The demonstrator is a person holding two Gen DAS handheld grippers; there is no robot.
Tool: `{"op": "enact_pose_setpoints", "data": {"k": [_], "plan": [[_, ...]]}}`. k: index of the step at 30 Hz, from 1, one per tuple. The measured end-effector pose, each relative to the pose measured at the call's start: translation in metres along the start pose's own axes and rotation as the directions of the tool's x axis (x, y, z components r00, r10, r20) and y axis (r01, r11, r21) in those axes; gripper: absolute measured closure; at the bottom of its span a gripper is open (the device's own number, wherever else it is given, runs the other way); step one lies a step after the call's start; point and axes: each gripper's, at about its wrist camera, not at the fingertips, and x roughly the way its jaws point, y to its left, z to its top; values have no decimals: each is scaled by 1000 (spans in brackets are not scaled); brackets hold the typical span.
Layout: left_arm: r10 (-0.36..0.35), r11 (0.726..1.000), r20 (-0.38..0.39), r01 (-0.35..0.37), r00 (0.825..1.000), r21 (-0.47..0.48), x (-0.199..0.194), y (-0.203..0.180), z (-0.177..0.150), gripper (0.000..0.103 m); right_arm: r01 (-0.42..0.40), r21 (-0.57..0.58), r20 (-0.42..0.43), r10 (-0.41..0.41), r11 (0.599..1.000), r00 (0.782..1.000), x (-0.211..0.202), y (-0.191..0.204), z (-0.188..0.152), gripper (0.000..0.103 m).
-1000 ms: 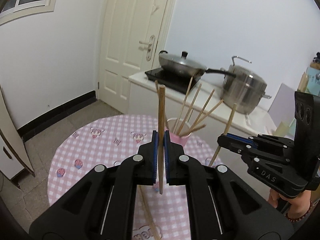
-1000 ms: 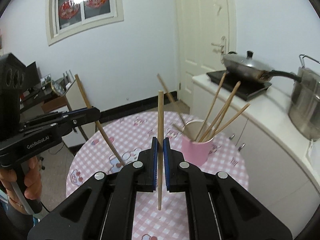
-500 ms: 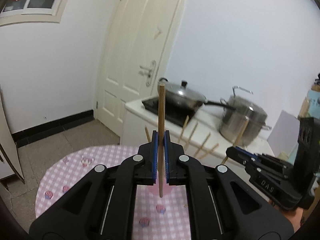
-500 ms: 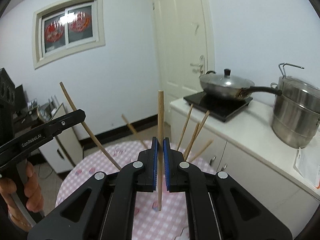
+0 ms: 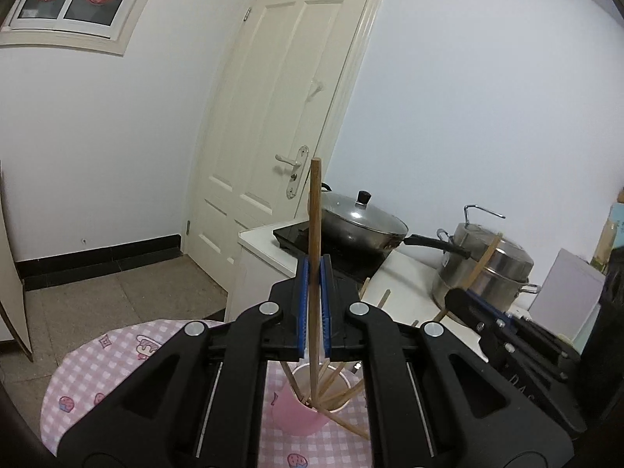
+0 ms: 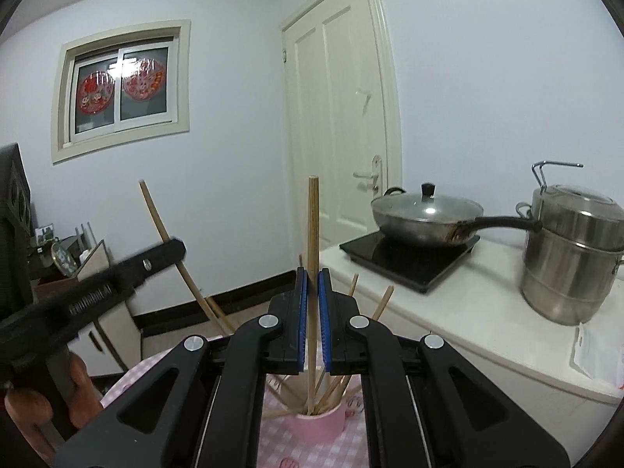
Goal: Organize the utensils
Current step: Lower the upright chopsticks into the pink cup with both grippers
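Left gripper (image 5: 314, 304) is clamped on a chopstick (image 5: 314, 234), held upright between the blue pads (image 5: 301, 312); its lower tip is seen over the mouth of the pink cup (image 5: 304, 413), contact with the cup can't be told. Right gripper (image 6: 312, 312) is likewise closed on a second chopstick (image 6: 312, 234), upright, with the lower end seen at the cup's rim among the sticks (image 6: 331, 390) already leaning inside. The cup is stood on the pink checked table (image 5: 97, 374), just below both grippers. One stick (image 5: 347, 423) is angled out over the cup's edge toward the cloth. In the right view the left gripper is seen at the left, held by a hand (image 6: 46, 397). Behind, a lidded wok (image 6: 425, 214) on a black hob (image 6: 409, 257) and a steel pot (image 6: 573, 257) are set on the white counter (image 6: 487, 312).
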Motion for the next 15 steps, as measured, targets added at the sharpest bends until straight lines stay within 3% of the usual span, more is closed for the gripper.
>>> {"op": "enact_pose_setpoints", "data": {"k": [15], "plan": [[9,998,-130,-2,991,56,42,10,-48,97,-45,29,-149,49,999,988,43,-11,-52,98]]}}
